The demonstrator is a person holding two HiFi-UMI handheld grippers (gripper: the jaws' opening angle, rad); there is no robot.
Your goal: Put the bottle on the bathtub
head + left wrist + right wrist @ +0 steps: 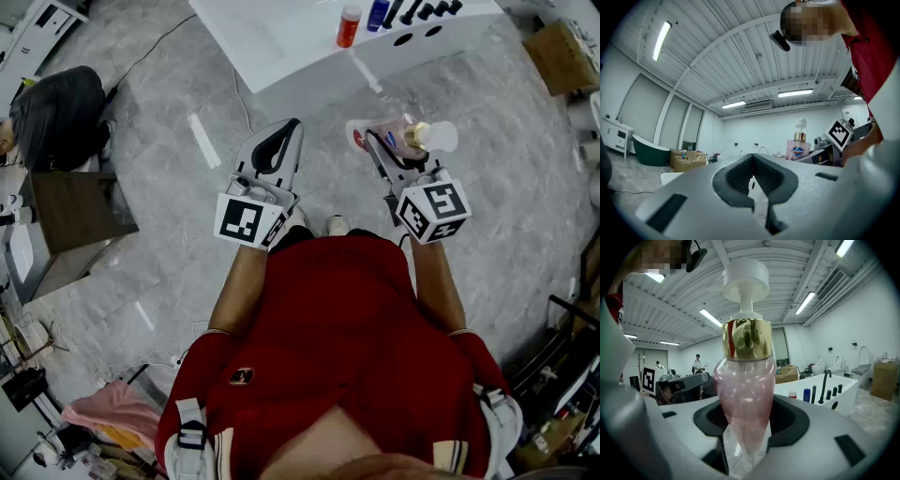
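nearest, at the bottom of the head view, the person's red shirt (347, 319) fills the frame, with both forearms reaching up toward the middle. the left gripper (277, 150) sits just left of centre over the grey floor (169, 169). in its own view the jaws are drawn together with only a thin slit between the dark pads, and nothing is in them.

the right gripper (382, 142) is just right of centre — its jaws are clamped on the pink bottle (743, 394). they grip the tapering clear body low down, so the gold collar and white pump head stand above them in the right gripper view. in the head view the pump end shows to the right of the label. the bottle is held over the floor, well apart from the white bathtub (272, 42), which crosses the top of the frame.

on the tub's rim at the upper middle stand a red bottle (349, 25) and a blue bottle (379, 14), beside a row of black tap fittings (427, 11). farthest off — at the left edge of the left gripper view — are a dark green tub (649, 153) and cardboard boxes (686, 160).
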